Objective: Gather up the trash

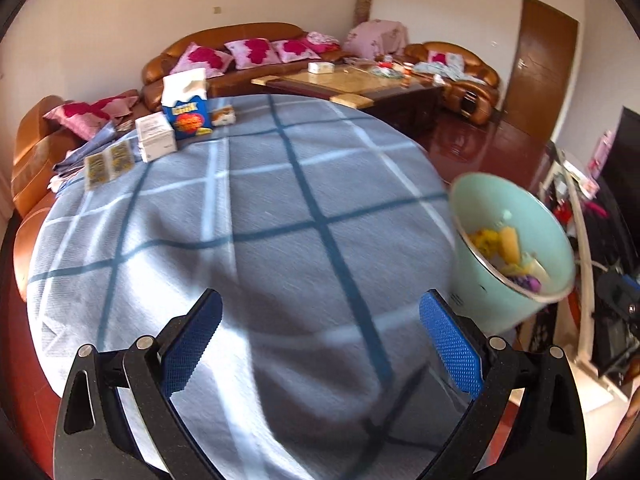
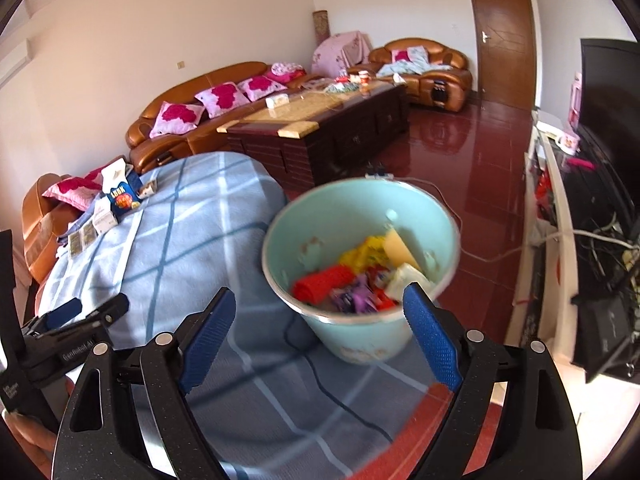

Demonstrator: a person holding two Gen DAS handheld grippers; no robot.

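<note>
Both grippers, left gripper (image 1: 320, 340) and right gripper (image 2: 316, 336), gape empty over woven checked cloth (image 1: 260, 220); round mint bin (image 2: 360, 264) holds crumpled wrappers

Home living rm: leather sofa (image 1: 236, 40) w/ pink cushions (image 1: 252, 52), coffee table (image 2: 320, 120), TV (image 2: 608, 96).

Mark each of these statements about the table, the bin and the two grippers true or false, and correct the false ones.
1. The mint-green bin is empty. False: it holds red, yellow and purple trash.
2. A blue snack box stands at the far edge of the checked blue cloth. True.
3. The right gripper is clamped on a wrapper. False: its jaws are open with nothing between them.
4. The left gripper is open and holds nothing. True.
5. The white carton lies inside the bin. False: it sits on the cloth beside the blue snack box.
</note>
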